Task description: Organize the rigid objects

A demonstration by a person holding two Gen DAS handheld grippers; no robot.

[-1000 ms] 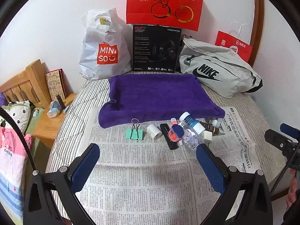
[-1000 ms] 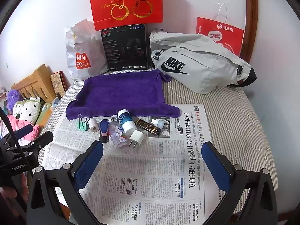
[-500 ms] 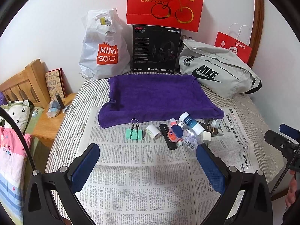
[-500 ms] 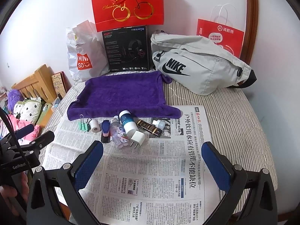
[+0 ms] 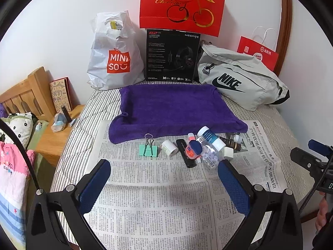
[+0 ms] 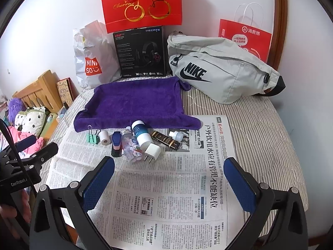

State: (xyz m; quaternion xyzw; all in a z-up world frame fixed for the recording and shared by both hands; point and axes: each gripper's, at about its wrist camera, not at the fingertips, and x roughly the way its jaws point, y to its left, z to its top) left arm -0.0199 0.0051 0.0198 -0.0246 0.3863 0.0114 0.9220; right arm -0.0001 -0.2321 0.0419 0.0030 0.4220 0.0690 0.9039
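1. Both grippers have drifted only slightly since a second ago, edging a little toward the cluttered row; nothing on the newspaper [image 6: 166, 187] has shifted.
2. Left gripper [image 5: 164, 177] hovers with fingers apart, empty.
3. Right gripper [image 6: 169, 177] likewise, fingers spread wide.
4. Green binder clip [image 5: 148, 149], tape roll [image 5: 169, 147], pill bottle [image 6: 133, 145] and white charger plug [image 6: 152, 151] lie just beside the purple towel [image 5: 174, 110] on the bed.

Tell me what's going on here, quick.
A person holds two grippers above a newspaper spread on a bed. The left gripper and the right gripper are both open and hold nothing. A row of small things lies untouched along the near edge of a purple towel: a green binder clip, a white roll, bottles, and a white plug adapter. The sorting has not begun.
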